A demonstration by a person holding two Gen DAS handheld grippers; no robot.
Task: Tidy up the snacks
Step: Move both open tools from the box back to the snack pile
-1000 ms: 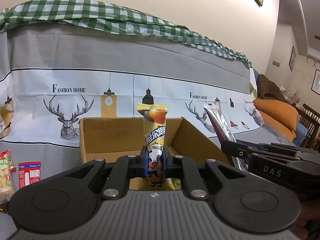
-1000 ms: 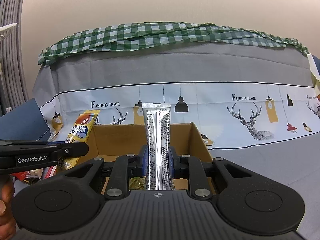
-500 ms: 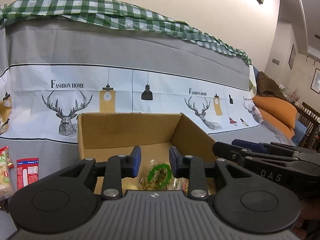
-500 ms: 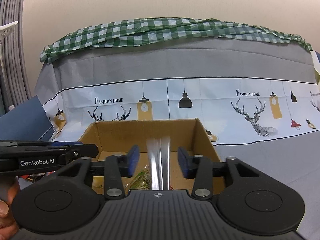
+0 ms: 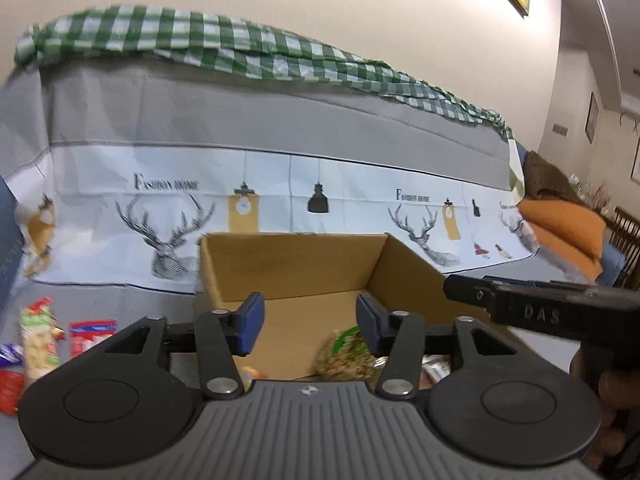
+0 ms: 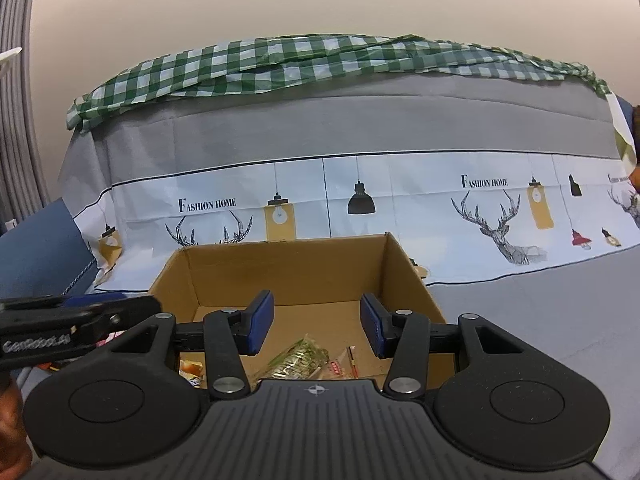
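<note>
Each gripper's body hid the near part of the cardboard box (image 6: 288, 272), so only some of the snacks (image 6: 298, 362) on its floor showed, and the loose packets (image 5: 40, 336) outside the box were blurred. The left gripper (image 5: 310, 322) and right gripper (image 6: 316, 324) both hovered over the box, jaws spread wide, holding nothing.

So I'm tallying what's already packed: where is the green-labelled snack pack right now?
The green-labelled snack pack lies on the floor of the cardboard box, near its front, just below the left gripper and its open jaws.
</note>
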